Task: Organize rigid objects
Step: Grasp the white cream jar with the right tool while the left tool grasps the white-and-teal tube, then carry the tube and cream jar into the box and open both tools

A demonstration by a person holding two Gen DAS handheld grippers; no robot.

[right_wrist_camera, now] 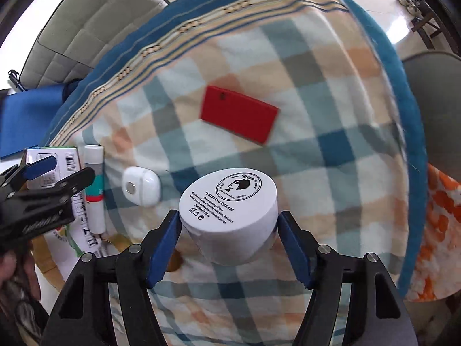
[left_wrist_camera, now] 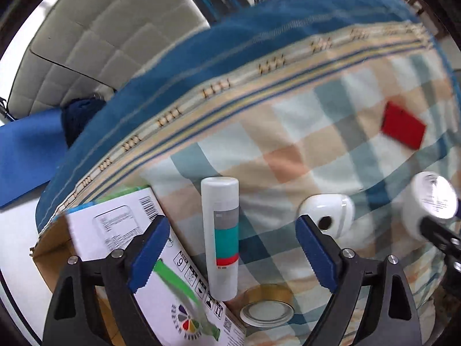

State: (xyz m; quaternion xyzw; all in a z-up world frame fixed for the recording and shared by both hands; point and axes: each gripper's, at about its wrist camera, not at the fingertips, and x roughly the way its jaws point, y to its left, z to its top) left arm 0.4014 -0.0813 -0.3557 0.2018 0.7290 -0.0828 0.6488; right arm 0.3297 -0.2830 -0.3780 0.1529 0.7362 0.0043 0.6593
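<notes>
My left gripper (left_wrist_camera: 233, 253) points down over a white tube (left_wrist_camera: 220, 236) with teal and red bands, lying on the checked blanket. Its blue pads (left_wrist_camera: 149, 248) stand wide on either side of the tube without touching it. My right gripper (right_wrist_camera: 229, 239) is shut on a round white cream jar (right_wrist_camera: 227, 201), with both pads against its sides. A white oval case (right_wrist_camera: 141, 187) lies between the tube (right_wrist_camera: 95, 190) and the jar. A red flat card (right_wrist_camera: 239, 114) lies farther back. From the right wrist view the left gripper (right_wrist_camera: 62, 173) hangs at the left edge.
A white printed carton (left_wrist_camera: 129, 230) lies against the tube's left side, and a gold tape roll (left_wrist_camera: 266, 305) sits below the tube. The checked blanket (right_wrist_camera: 331, 144) has a blue border. A quilted beige cushion (left_wrist_camera: 100, 37), a blue mat (left_wrist_camera: 26, 155) and an orange-white cloth (right_wrist_camera: 438, 216) surround it.
</notes>
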